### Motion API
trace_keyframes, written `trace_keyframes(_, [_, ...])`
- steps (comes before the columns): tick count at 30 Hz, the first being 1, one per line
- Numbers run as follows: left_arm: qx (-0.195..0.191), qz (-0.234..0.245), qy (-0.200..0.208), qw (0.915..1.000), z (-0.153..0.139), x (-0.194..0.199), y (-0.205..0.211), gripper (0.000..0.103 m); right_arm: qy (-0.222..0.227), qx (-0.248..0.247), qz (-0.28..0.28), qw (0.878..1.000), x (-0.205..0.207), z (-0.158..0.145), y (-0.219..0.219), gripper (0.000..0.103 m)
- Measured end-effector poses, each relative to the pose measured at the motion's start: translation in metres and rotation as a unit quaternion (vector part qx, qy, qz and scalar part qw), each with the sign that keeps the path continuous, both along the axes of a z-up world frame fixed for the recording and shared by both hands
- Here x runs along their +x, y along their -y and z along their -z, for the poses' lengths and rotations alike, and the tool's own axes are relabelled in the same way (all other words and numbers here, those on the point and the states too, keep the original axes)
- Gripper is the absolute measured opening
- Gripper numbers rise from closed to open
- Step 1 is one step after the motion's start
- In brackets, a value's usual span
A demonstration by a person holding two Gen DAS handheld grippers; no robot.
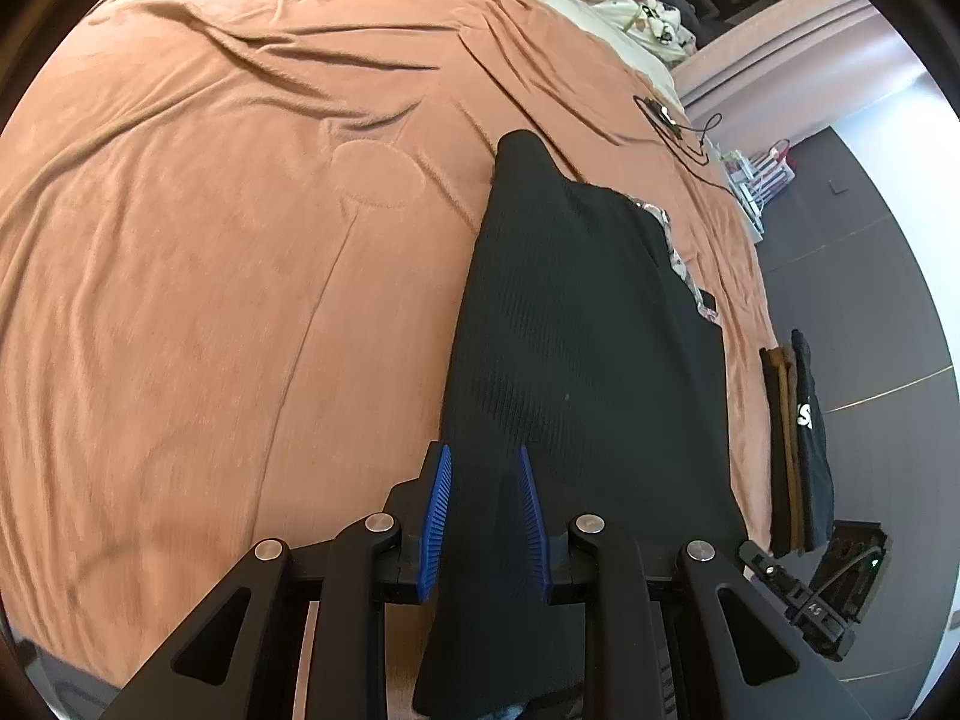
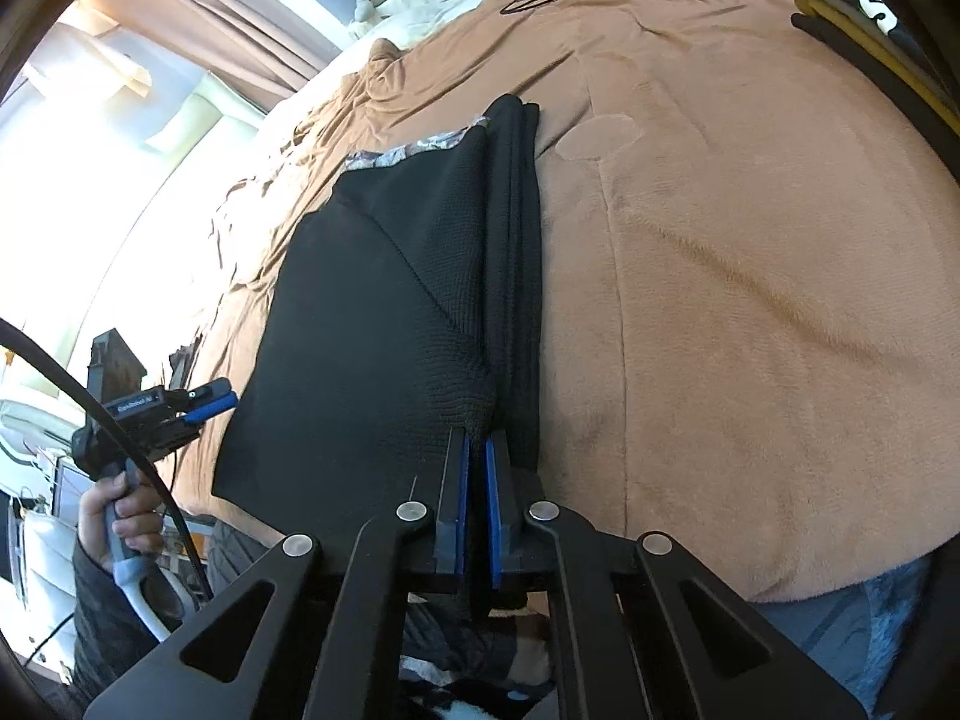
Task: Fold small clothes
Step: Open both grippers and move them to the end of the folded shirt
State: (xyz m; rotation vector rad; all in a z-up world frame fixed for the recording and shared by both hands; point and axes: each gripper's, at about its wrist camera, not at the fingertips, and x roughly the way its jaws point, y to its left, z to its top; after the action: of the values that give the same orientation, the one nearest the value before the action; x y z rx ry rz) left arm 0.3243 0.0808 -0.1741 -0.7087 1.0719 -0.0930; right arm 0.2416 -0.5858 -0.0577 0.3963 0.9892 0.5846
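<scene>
We get bright daylight in both views. In the right wrist view the window (image 2: 90, 138) at left is blown out to white glare, washing detail nr the curtain (image 2: 240, 18). The brown blanket (image 1: 210, 270) is evenly lit, w/ soft shadows in its creases. The black garment (image 1: 576, 330) reads v. dark; its weave barely shows. Strong fisheye bending curves the bed edges, and dark vignette rings each frame. Focus is mostly sharp; slight softness at the rims.
</scene>
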Motion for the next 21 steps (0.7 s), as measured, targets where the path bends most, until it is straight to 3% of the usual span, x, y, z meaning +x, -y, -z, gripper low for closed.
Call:
trace_keyframes(4, [0.005,0.002,0.0,1.0,0.0,0.014,-0.002,0.025,0.01,0.0,0.012,1.0,0.018,-0.006,0.003,0.043])
trace_keyframes(9, [0.01,0.0,0.0,0.9999,0.0,0.035,-0.006,0.027,0.015,-0.003,0.01,1.0,0.05,-0.014,-0.007,0.044])
trace_keyframes(13, [0.011,-0.003,0.0,0.9999,0.0,0.052,-0.011,0.033,0.024,-0.025,0.002,0.999,0.078,-0.019,-0.024,0.044])
trace_keyframes(21, [0.019,-0.003,0.004,0.9998,0.0,0.088,-0.018,0.033,0.042,-0.07,-0.005,0.997,0.134,-0.026,-0.064,0.044])
